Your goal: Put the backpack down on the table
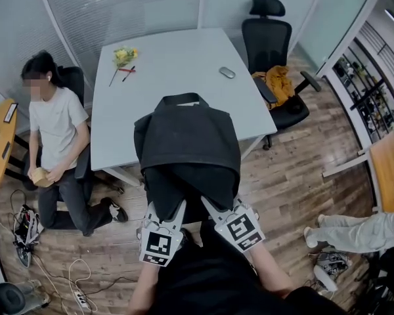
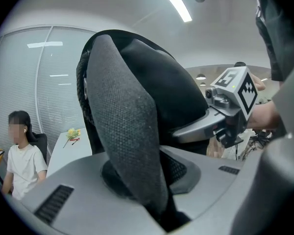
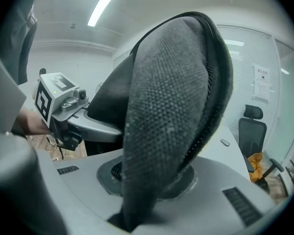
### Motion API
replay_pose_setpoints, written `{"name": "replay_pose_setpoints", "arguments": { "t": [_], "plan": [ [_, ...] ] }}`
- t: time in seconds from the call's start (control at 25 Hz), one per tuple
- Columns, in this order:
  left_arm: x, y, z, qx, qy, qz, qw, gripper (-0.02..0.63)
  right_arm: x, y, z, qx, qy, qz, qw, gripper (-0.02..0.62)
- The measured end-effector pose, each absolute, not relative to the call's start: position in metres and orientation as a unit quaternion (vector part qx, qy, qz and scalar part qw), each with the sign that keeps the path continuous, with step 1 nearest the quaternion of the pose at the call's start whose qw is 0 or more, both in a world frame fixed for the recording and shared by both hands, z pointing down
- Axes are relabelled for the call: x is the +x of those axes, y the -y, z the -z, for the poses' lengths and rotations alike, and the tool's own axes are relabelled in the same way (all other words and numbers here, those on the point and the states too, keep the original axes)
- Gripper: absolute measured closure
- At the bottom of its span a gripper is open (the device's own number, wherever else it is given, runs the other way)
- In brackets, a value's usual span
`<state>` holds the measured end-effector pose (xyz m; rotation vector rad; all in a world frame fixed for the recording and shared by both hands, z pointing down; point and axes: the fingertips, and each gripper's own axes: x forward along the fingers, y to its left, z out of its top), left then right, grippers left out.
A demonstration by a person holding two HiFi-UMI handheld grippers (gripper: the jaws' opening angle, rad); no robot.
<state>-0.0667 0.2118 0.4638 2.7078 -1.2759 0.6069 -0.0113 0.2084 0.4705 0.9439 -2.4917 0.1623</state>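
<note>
Clamping down on a grey mesh shoulder strap (image 2: 127,131), the jaws of the left gripper (image 2: 161,213) stand nearly together, with the padded fabric squeezed into the narrow slot between them and rising up and away from the camera. The right gripper (image 3: 132,210) is set the same way: its jaws are pressed onto the second mesh strap (image 3: 169,106), which arches up out of the gap. Each gripper view also shows the other gripper off to the side, its marker cube facing the camera.

Both straps lead into the black backpack (image 1: 187,143), which is held between the two grippers in front of the person. In the head view it overlaps the near edge of the white table (image 1: 184,58), its far end with the carry loop lying over the tabletop. Whether it touches the table cannot be told.

Farther back on the table lie a yellow flower (image 1: 125,56) with a red pen (image 1: 127,71) just beside it at the left, and a computer mouse (image 1: 227,73) well apart at the right. A black office chair (image 1: 268,38) stands beyond the right corner, with an orange garment (image 1: 276,81) on its seat. A seated person (image 1: 56,126) is left of the table, above cables and a power strip (image 1: 82,299) on the wooden floor.
</note>
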Motion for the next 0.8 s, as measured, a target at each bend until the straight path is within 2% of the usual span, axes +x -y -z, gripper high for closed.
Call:
{"name": "replay_pose_setpoints", "arguments": {
  "t": [0.8],
  "plan": [
    [0.004, -0.083, -0.456, 0.867, 0.446, -0.218, 0.036, 0.526, 0.06, -0.076, -0.464, 0.317, 0.923, -0.053, 0.21, 0.523]
  ]
}}
